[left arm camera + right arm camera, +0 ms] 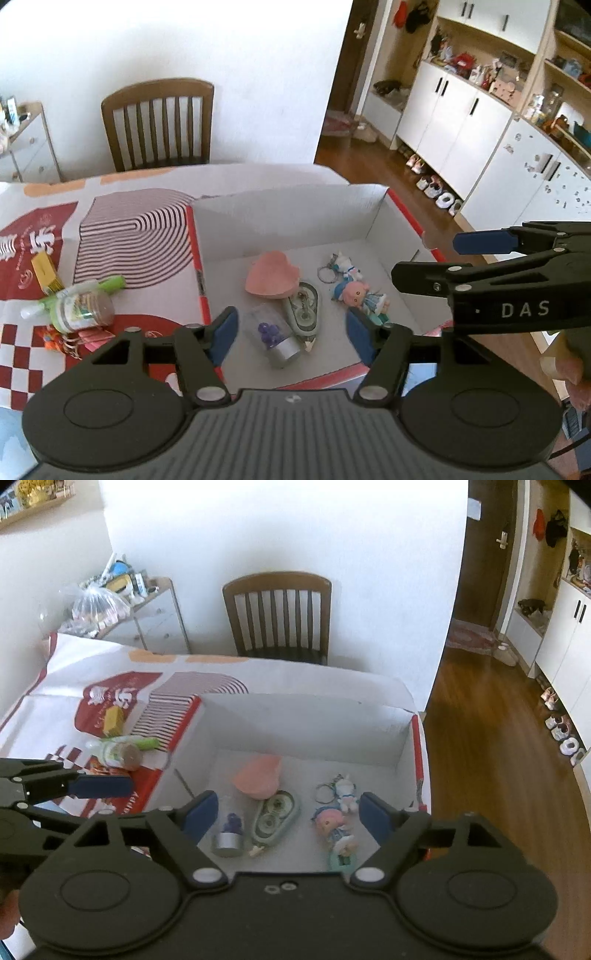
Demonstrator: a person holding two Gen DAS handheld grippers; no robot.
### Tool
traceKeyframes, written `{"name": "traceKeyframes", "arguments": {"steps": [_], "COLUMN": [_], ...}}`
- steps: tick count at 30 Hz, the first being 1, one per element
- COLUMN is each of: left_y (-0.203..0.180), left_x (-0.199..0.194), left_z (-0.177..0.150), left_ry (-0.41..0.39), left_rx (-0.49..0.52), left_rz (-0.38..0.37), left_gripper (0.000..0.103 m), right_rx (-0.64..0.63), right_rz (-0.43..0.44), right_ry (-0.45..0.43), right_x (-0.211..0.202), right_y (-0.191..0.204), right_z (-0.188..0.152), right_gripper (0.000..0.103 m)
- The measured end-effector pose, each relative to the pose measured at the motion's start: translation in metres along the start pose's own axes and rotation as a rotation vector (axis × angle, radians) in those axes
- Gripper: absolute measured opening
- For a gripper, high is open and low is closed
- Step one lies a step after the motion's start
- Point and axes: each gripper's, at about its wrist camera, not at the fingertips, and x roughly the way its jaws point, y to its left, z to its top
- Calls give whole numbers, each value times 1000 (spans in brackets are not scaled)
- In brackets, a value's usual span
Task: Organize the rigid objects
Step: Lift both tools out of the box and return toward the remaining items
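Left wrist view: left gripper (291, 330) hangs over the box (295, 218), jaws apart, nothing between the pads. Under it, inside the box: clear capsule (273, 338) w/ purple bit and silver cap, tape dispenser (303, 312), pink heart (272, 278), doll (360, 297), white keychain figure (341, 266). Those look already sorted. Leftovers sit on the cloth (122, 218) outside the box, to the gripper's left: jar (83, 308) on its side, green tube (110, 284) just beside it, yellow pack (46, 275) a bit farther back, orange/pink clutter (79, 338) nearer the camera. Right gripper (424, 258) shows at the frame's right, over the box's right wall, also apart and empty.

Right wrist view: right gripper (286, 818) over the box's near half, jaws wide, nothing clamped; capsule (229, 832), dispenser (275, 818) and doll (338, 830) lie between and below the fingers. Left gripper (107, 786) pokes in from the frame's left, tips above the cloth near the box's left wall. Jar (118, 753) and tube (144, 743) lie just beyond those tips, yellow pack (112, 720) behind them.

Judgement: next pick is prob the jar or tube. Both lie left of the box, so the left hand is clearly nearer; right would have to cross the whole box. Jar's long axis runs roughly left-right across the cloth, cap end toward the box, so jaws should straddle it across the short way; round body may roll if nudged.
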Motion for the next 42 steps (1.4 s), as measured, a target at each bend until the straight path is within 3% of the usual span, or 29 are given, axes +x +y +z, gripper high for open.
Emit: {"name": "traceKeyframes", "arguments": {"steps": [8, 11, 14, 23, 35, 42], "left_y": [25, 40, 57, 123, 190, 217], "left_x": [-35, -47, -58, -77, -74, -50], "left_z": [-11, -14, -18, -27, -32, -28], "left_ry": [-62, -80, -96, -125, -157, -125], "left_rx": [45, 51, 55, 6, -4, -24], "left_rz": [-35, -49, -55, -60, -45, -24], "left_gripper": [71, 78, 79, 84, 103, 103], "right_rx": [34, 51, 75, 55, 43, 25], "right_rz": [-11, -6, 7, 12, 25, 33], "right_ry": [-74, -103, -129, -165, -131, -112], "right_x": [-24, -30, -34, -31, -10, 16], "right_y": [33, 49, 63, 120, 177, 201], "right_z": [-10, -12, -15, -23, -34, -36], "right_gripper": [93, 96, 100, 103, 103, 103]}}
